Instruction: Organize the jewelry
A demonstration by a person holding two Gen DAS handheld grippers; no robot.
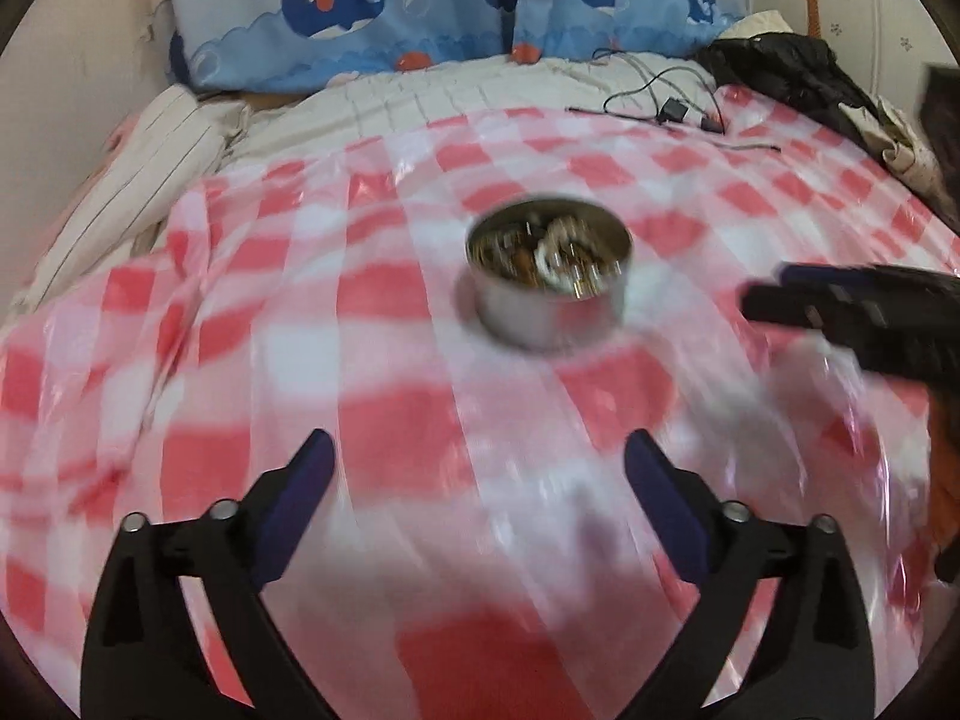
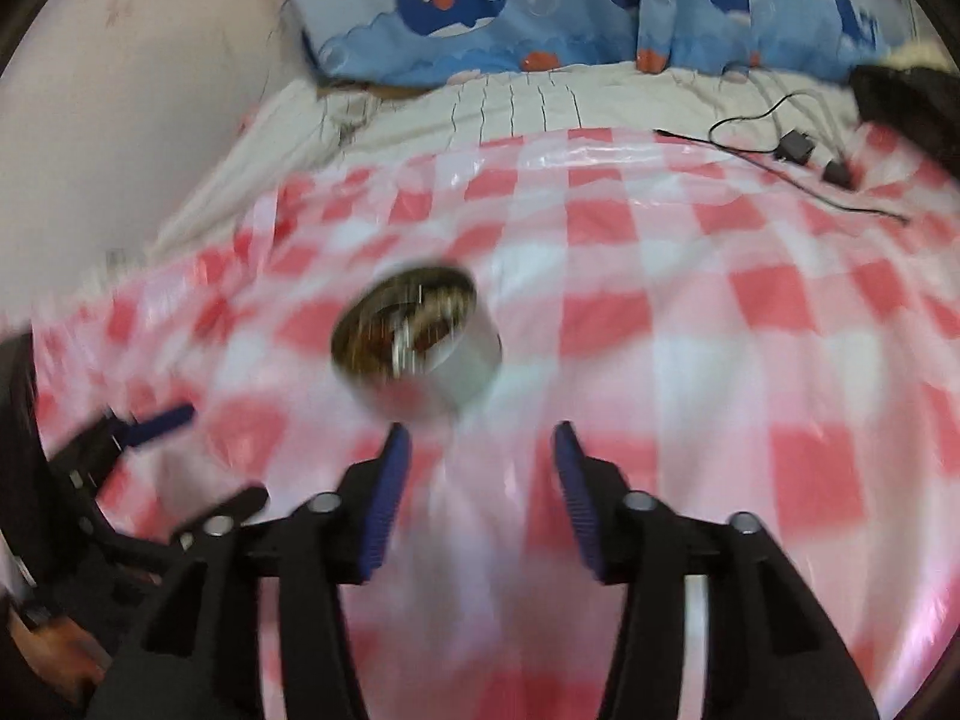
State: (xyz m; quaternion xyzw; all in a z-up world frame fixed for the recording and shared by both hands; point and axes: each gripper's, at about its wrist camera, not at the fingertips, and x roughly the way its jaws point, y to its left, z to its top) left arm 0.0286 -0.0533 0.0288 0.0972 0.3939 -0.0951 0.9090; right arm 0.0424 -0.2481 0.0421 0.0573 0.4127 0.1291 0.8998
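Both tongs stand empty over the checked cloth [image 1: 372, 312]: we see the left gripper [image 1: 479, 459] with its jaws spread wide, and the right gripper [image 2: 481, 450] with its jaws parted more narrowly, neither holding anything. 1 round metal tin [image 1: 549, 267] sits upright near the middle of the cloth, ahead of both tools; in the right wrist view the tin [image 2: 417, 342] lies just beyond the fingertips and a little left of their midline. Inside it we make out a heap of jewelry [image 1: 555, 258], pale and golden pieces tangled together, too blurred to tell apart. No loose piece shows on the cloth, so the scene fits either jewelry already gathered into the tin or a tin waiting to be emptied and sorted; we cannot say which.

Both views are smeared by motion, so we judge that any approach should slow before contact. For work at the tin, we advise that 1 tool steady the smooth wall while the other reaches over the rim, since the glossy plastic cloth looks slippery and rests on soft bedding. Small chains are likely to snag one another, so we would lift 1 piece at a time. Cables [image 1: 672, 99] lie well apart, near the whale-print pillows [image 1: 336, 6].
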